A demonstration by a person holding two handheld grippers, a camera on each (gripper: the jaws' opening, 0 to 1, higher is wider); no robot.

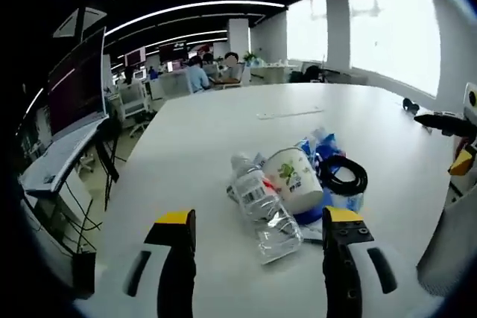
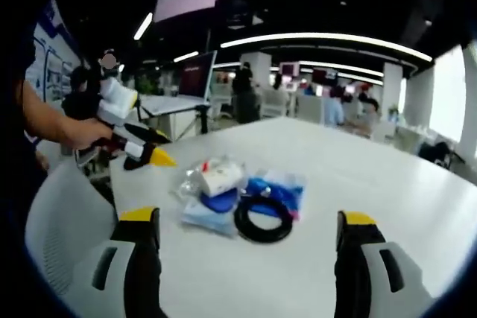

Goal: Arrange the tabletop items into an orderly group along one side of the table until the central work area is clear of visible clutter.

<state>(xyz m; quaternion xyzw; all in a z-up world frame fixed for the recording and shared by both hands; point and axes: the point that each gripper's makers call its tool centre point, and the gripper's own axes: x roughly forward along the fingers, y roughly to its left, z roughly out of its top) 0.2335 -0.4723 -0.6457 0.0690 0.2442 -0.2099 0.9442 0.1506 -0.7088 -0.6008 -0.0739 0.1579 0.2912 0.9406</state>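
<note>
Hovering above the white bench (image 1: pixel 223 132), left claw (image 1: pixel 259 247) spread wide, gripping nothing; clear plastic bottle (image 1: pixel 261 206) lies just ahead between its jaws. Right claw (image 2: pixel 250 247) likewise wide apart, empty. White paper cup (image 1: pixel 294 176), coiled black cable (image 2: pixel 262 217) and blue packets (image 2: pixel 272 184) cluster together mid-bench.

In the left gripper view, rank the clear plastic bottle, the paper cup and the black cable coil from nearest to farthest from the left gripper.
Measured from the left gripper:
1. Clear plastic bottle, lying on its side just ahead of the jaws, nearest.
2. Paper cup, on its side right behind the bottle, touching it.
3. Black cable coil, off to the right beyond the cup, farthest.
</note>
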